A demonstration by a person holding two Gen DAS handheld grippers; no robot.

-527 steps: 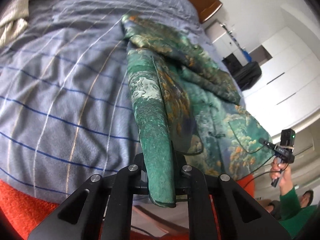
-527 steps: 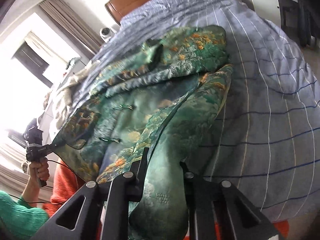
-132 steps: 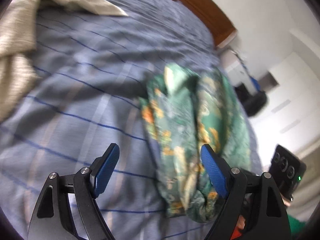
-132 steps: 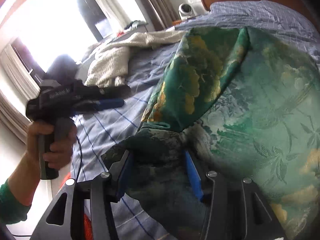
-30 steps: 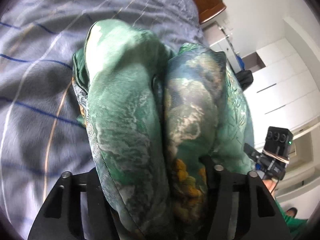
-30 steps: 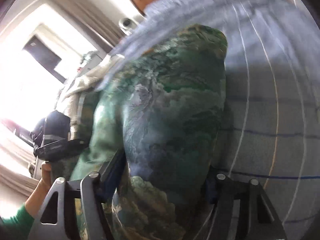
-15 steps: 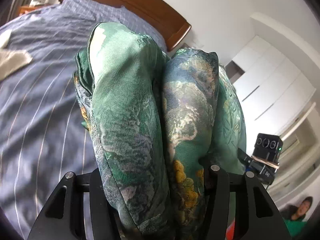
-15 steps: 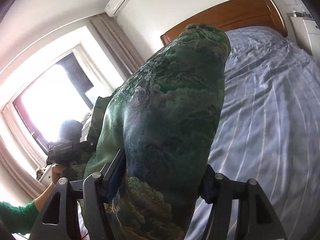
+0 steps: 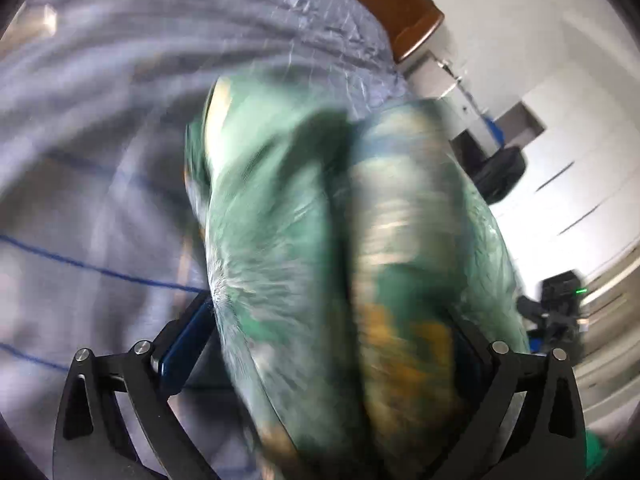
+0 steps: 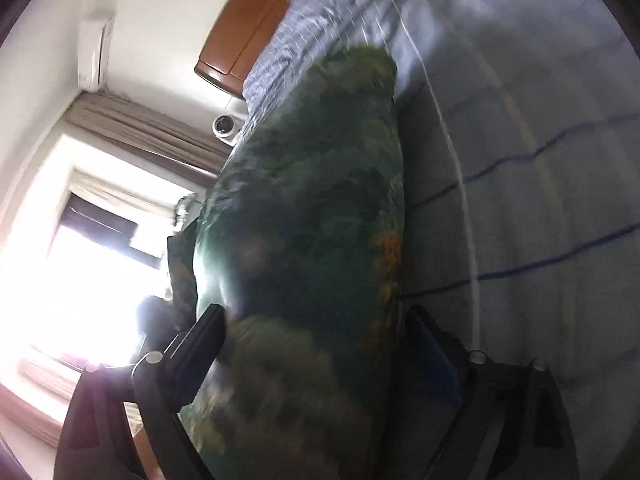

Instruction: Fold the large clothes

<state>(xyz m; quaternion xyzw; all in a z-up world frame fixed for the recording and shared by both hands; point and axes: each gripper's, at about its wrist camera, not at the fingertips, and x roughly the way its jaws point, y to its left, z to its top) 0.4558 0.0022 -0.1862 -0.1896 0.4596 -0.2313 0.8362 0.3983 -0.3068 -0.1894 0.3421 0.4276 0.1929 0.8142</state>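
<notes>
A bed [image 9: 100, 128] with a pale blue-grey cover, crossed by thin dark-blue and light lines, fills most of both wrist views, blurred by motion; its brown wooden headboard [image 10: 248, 28] runs along the far end against a white wall. On the cover lies the folded green garment [image 9: 304, 264] — a thick bundle of patterned fabric with orange-yellow patches, doubled into two rounded folds with a dark crease between them, reaching from each camera's foreground up toward the headboard. In the right wrist view the same bundle [image 10: 316, 248] rises as one dark green mass between the fingers. White wardrobe doors [image 9: 576, 152] stand beyond the bed's side in the left wrist view, with a dark bag-like shape near them that is too smeared to name. A bright window [image 10: 80, 264] with beige curtains glares at the left of the right wrist view, below a wall air conditioner [image 10: 94, 56]. The left gripper [image 9: 320, 344] has its jaws opening, the bundle between them; its blue pad on the left stands clear of the fabric, the other is hidden by it. The right gripper [image 10: 316, 344] is likewise opening around the bundle — its right finger stands apart from the cloth, the left just beside it.
</notes>
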